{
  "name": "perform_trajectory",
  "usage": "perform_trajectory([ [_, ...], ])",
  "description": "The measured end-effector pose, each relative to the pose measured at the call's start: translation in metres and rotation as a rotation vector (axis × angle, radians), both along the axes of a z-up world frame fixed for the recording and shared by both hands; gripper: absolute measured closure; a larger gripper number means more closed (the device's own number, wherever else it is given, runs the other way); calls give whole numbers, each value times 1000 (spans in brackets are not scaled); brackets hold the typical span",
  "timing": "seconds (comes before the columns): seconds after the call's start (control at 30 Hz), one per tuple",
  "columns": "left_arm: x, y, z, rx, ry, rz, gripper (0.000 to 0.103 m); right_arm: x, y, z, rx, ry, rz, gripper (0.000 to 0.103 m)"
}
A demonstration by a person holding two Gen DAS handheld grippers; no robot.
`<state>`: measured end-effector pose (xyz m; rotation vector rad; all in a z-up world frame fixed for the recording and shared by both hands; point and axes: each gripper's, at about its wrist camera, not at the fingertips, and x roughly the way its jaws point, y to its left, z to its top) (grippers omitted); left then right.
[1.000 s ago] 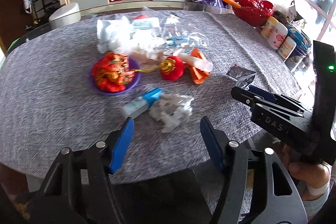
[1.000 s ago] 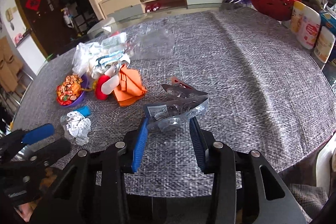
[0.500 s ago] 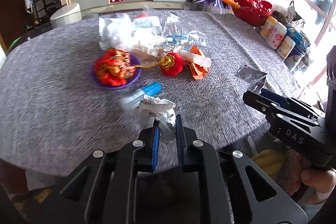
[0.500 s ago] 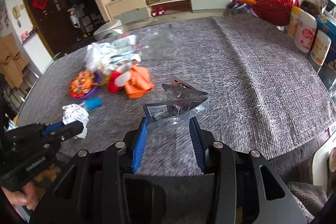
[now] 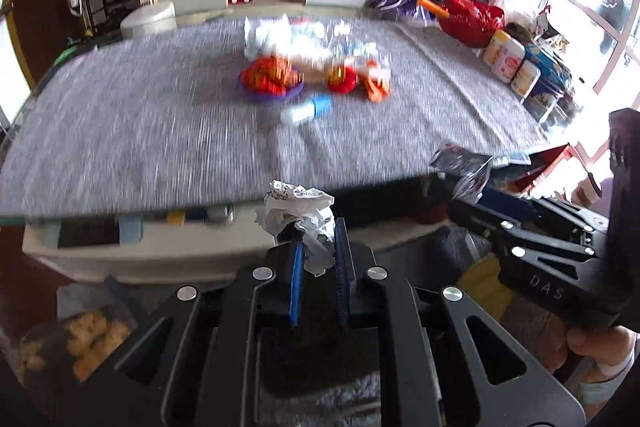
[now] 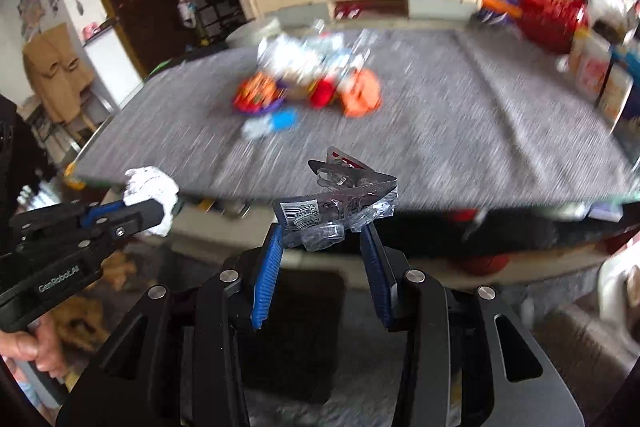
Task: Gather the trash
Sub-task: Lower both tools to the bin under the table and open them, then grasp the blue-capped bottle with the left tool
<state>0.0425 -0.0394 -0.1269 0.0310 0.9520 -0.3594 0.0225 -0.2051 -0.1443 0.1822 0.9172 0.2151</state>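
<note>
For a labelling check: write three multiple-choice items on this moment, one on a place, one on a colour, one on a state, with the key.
1. Where is the crumpled paper wad?
A. on the table
B. in the left gripper
C. in the purple bowl

2. What colour is the tablecloth?
A. grey
B. green
C. yellow

3. What state is the right gripper in?
A. wide open and empty
B. shut on a silver foil wrapper
C. out of view

Key: B, its pads pinch the wad beyond the table edge; A, grey weave; B, the wrapper sits between its pads.
</note>
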Motion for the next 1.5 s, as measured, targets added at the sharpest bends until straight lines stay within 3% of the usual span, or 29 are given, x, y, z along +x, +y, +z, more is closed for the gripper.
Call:
perform_trajectory([
  [0.27,-21,11,-61,-6,168,-11,90,-12,24,-54,7,177,47,62],
  [0.4,-22,12,-92,15,254,-15,90,-8,22,-76,77,264,40,62],
  [0.53,-23,12,-114,14,334,-26,90,-5,29,-85,62,293,46,62],
  [0.77,-23,19,-125,16,363,-18,88,1,41,-93,78,326,68,60],
  [0.87,-21,21,-125,19,357,-4,70,6,42,-93,84,323,65,59],
  [1.1,-17,30,-116,11,338,24,50,15,27,-75,55,272,9,45],
  [1.27,-11,35,-86,4,256,53,27,19,6,-41,-24,157,-87,14],
  [1.37,-7,32,-62,5,195,60,15,23,-7,-22,-19,107,-116,13],
  [1.5,0,24,-35,0,137,43,8,34,-19,-3,-15,65,-134,10],
])
